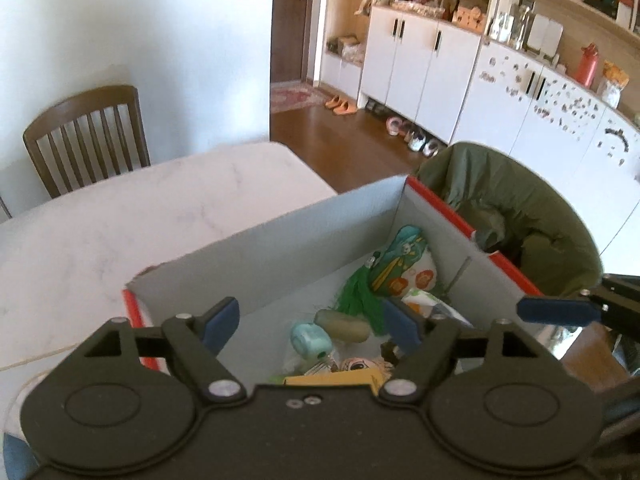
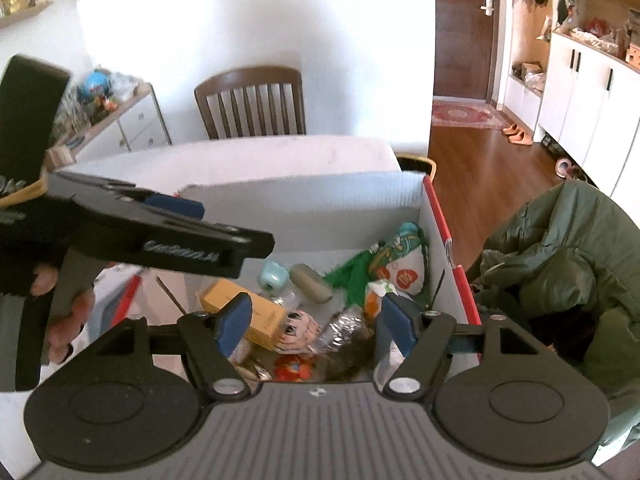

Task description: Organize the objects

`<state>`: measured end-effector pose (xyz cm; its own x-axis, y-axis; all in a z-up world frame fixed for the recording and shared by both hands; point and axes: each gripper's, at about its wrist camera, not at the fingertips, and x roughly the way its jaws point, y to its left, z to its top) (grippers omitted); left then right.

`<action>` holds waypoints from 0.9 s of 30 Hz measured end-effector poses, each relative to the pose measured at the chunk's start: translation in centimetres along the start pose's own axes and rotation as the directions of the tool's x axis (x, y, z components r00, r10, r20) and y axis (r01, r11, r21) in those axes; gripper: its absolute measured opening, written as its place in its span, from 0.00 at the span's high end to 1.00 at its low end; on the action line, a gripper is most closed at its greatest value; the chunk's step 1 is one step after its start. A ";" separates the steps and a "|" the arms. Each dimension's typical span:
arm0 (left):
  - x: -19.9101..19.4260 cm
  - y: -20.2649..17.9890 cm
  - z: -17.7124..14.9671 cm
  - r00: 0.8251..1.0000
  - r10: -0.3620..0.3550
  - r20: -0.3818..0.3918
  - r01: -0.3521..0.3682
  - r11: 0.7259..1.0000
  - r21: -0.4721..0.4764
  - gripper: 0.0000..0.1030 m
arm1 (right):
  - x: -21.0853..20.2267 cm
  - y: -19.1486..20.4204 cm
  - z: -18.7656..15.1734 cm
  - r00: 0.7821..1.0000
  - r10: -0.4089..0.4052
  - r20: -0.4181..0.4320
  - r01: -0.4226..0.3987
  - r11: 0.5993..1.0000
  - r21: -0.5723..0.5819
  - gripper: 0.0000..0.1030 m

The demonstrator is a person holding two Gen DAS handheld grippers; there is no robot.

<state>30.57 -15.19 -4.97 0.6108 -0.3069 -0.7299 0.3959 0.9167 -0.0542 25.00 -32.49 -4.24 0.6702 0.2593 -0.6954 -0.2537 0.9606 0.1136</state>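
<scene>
**Both grippers held open and empty over a filled box**

The left gripper [image 1: 310, 322] is held above the near end of the box [image 1: 280, 236], its blue-padded jaws spread wide with nothing between them. The right gripper [image 2: 316, 320] is likewise held over the box [image 2: 304, 196], jaws wide apart and empty. In the right wrist view the left gripper [image 2: 176, 216] is seen from the side at the left, gripped by a hand [image 2: 68, 316].

The box, white inside with red outer edges, is set on a pale marble table [image 1: 120, 216]. Small things are piled inside it: a printed pouch [image 1: 404, 268] leaning in the far corner, a green tassel [image 1: 358, 294] beside it, an olive cylinder [image 1: 344, 325], a teal spool [image 1: 311, 341], a yellow carton [image 2: 248, 312] and a doll face [image 2: 298, 332]. Crinkled wrappers [image 2: 340, 326] are seen near the doll face; what lies beneath cannot be made out.

A green jacket [image 2: 560, 260] is draped just beside the box's right wall. A wooden chair [image 2: 250, 102] is placed at the table's far side.
</scene>
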 end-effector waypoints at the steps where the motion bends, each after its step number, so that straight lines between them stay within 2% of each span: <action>1: -0.7 0.1 -0.1 1.000 -0.004 0.012 0.004 1.000 0.002 0.23 | -0.3 0.2 0.1 1.000 0.001 0.007 -0.001 1.000 0.007 0.31; 8: -5.3 0.8 -1.0 0.996 -0.025 0.082 0.024 1.000 0.015 0.18 | -2.6 1.7 -0.1 0.999 0.003 0.053 -0.005 0.999 0.036 0.26; 17: -9.5 2.9 -2.8 0.990 -0.036 0.133 0.037 0.999 -0.010 0.12 | -5.0 3.3 -0.9 0.993 0.023 0.118 -0.033 0.996 0.082 0.20; 22: -11.4 4.1 -3.8 0.988 -0.032 0.153 0.036 0.999 -0.026 0.07 | -6.0 4.4 -1.5 0.987 0.034 0.157 -0.052 0.992 0.113 0.16; 27: -12.5 4.9 -5.0 0.987 0.000 0.160 0.005 1.000 -0.031 0.02 | -6.9 5.3 -2.2 0.983 0.030 0.180 -0.058 0.987 0.151 0.15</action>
<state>21.43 -5.62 0.54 0.7126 -0.3442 -0.6113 0.3780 0.9225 -0.0788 17.51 -29.37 -0.41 0.7768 0.3021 -0.5526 -0.1838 0.9480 0.2599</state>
